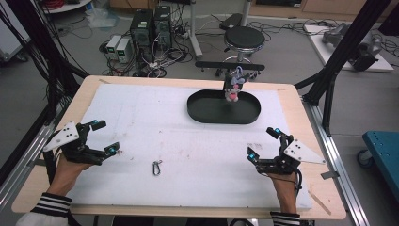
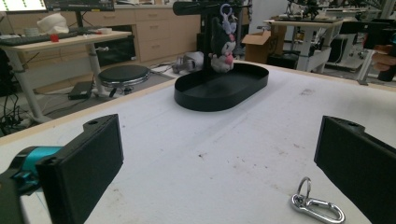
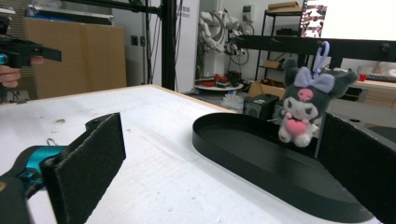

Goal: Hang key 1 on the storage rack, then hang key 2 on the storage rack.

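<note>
A grey-and-black plush keychain (image 1: 234,84) hangs by its purple clip from a black bar, over the far side of a black oval tray (image 1: 197,115). A silver carabiner (image 1: 156,167) lies on the white mat near the front. My left gripper (image 1: 105,136) rests open at the left, with the carabiner (image 2: 316,205) just inside its right jaw and touching neither jaw. At the right, my right gripper (image 1: 263,142) stands open and empty, facing the tray (image 3: 224,144) and the plush (image 3: 301,105). The left gripper view has the plush (image 2: 220,44) and tray (image 2: 210,100) farther off.
The white mat (image 1: 141,113) covers a wooden table (image 1: 301,117). Beyond the far edge are a black stool (image 1: 243,37), computer towers (image 1: 150,26) and cables on the floor. Black frame posts (image 1: 339,52) stand at both sides.
</note>
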`<state>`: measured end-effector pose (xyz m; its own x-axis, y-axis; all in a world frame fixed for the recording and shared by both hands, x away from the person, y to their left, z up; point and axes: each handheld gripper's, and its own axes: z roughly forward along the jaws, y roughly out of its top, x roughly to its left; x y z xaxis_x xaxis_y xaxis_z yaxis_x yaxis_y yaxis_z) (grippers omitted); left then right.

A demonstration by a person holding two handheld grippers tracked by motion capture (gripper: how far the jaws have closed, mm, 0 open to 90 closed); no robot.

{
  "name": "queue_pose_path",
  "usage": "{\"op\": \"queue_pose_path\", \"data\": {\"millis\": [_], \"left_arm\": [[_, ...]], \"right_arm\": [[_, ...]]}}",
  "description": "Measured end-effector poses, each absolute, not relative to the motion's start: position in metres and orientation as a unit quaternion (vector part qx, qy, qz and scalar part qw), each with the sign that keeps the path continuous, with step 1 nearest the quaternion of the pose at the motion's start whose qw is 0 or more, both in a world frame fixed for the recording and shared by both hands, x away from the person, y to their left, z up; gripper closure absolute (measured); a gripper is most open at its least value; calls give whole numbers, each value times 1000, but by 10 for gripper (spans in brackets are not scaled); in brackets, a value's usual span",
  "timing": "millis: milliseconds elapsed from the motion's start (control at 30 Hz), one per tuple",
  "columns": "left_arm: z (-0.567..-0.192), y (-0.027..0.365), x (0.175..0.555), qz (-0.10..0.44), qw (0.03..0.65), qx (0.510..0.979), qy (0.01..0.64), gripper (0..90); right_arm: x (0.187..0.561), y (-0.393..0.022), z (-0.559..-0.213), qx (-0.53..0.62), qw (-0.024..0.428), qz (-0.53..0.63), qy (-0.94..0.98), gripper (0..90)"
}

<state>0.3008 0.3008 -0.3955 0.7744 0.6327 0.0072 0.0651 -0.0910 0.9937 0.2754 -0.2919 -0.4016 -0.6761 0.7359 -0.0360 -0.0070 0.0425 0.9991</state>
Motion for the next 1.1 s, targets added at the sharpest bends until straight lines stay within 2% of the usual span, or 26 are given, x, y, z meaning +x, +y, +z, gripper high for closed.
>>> {"op": "queue_pose_path", "data": {"millis": [700, 1100], "left_arm": [[-395, 295, 301, 221, 622, 711, 242, 17], [-372, 277, 307, 204, 591, 753, 206, 17]], "right_arm": [[276, -293, -401, 276, 286, 640, 658, 7], [275, -291, -400, 267, 282, 642, 661, 7]]}}
